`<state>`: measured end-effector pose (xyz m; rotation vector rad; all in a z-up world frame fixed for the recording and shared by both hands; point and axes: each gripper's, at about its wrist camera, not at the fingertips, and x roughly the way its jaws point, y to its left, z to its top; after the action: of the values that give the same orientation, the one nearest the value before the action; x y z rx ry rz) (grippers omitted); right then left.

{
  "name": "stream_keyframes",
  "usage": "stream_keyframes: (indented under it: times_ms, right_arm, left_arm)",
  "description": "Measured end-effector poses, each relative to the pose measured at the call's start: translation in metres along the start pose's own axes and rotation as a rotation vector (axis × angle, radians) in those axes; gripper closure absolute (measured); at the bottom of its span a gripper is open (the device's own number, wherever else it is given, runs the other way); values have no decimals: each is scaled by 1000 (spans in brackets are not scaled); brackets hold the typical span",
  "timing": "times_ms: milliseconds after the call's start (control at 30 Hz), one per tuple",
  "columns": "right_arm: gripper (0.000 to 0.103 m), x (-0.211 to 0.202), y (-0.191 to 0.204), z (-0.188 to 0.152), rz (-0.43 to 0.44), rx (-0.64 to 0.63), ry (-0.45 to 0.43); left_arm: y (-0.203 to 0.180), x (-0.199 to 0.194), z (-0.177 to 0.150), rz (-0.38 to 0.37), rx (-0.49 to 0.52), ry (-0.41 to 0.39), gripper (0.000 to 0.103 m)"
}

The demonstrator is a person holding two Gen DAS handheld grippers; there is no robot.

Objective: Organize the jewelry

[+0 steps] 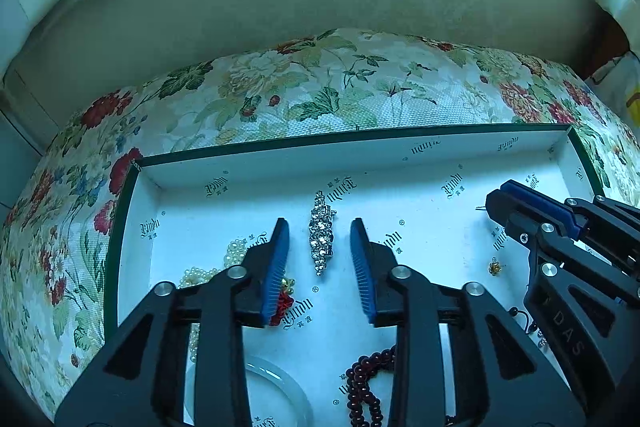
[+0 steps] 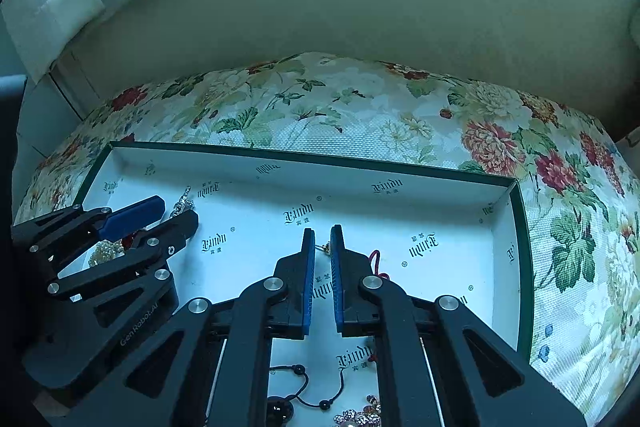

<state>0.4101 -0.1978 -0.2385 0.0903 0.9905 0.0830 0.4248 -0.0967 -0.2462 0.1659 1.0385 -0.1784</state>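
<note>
Biggest thing in both shots is the floral cushion [image 1: 320, 87], with a shallow white box tray [image 1: 280, 163] with a dark green rim sitting on top of it. All the jewelry is lying on the tray's printed floor.

The left gripper [image 1: 320, 227] has its blue pads spread apart, nothing clamped. The rhinestone hair clip [image 1: 322, 239] lies flat on the tray right in the gap between them, touching neither pad as far as I can see. The right gripper [image 2: 322, 239] is nearly pinched shut, and a small gold earring stud [image 2: 325, 248] sits at the tips; looks like it's gripped, though only a bit of it pokes out.

What you only get from the left wrist view: the pearl strand [image 1: 208, 271] tucked behind the left finger, the dark red bead bracelet [image 1: 366, 383] near the bottom, a clear bangle [image 1: 280, 383], and a tiny gold flower bead [image 1: 495, 267] out on its own.

The right wrist view alone shows the black cord necklace [image 2: 304, 383] and a red cord [image 2: 375, 259] peeking past the right finger.
</note>
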Motion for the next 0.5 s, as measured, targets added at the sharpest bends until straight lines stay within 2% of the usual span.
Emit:
stream_keyframes:
  times_ms: [33, 200, 267, 300, 333, 433, 500]
  right_arm:
    - [95, 0, 0, 0, 0, 1, 1]
    - [94, 1, 0, -1, -1, 5, 9]
    - [79, 0, 0, -2, -2, 7, 5]
    - [64, -1, -2, -2, -13, 16, -2]
    - [58, -3, -3, -2, -12, 26, -11]
    - [50, -6, -6, -3, -22, 30, -27]
    - [48, -8, -7, -3, -27, 34, -33]
  left_arm:
    - [0, -1, 0, 1, -2, -4, 57]
    - [0, -3, 0, 2, 0, -10, 52]
    - [0, -3, 0, 1, -1, -10, 50]
    - [2, -4, 0, 13, -6, -12, 50]
    - [3, -4, 0, 12, -10, -13, 49]
    - [6, -4, -1, 10, -18, -11, 42]
    - [6, -5, -1, 14, -15, -15, 40]
